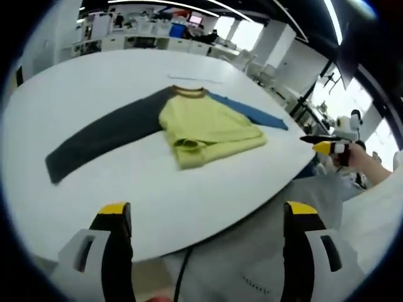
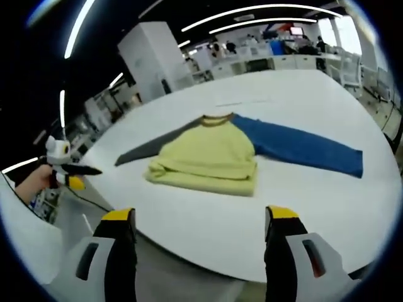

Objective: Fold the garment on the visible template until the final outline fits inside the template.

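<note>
A shirt [image 1: 201, 129] lies flat on the white tabletop [image 1: 126, 189], toward the middle and back from the near edge. Its yellow body is folded up, the bottom hem doubled over on top. The dark grey sleeve [image 1: 104, 141] stretches straight out toward 1 side of the tabletop, and the blue sleeve [image 2: 302, 148] stretches toward the other. A brown collar [image 2: 217, 119] points to the far edge.

The left gripper [image 1: 204, 217] is off the near edge of the tabletop, its 2 yellow-tipped jaws spread wide with nothing between them. The right gripper [image 2: 198, 220] is also back from the near edge, jaws apart and bare.

In the left gripper view the right gripper appears at the right, held in a hand [image 1: 362, 157] beyond the table's edge. In the right gripper view the left gripper shows at the left, also clear of the tabletop.

Neither gripper touches the shirt.
</note>
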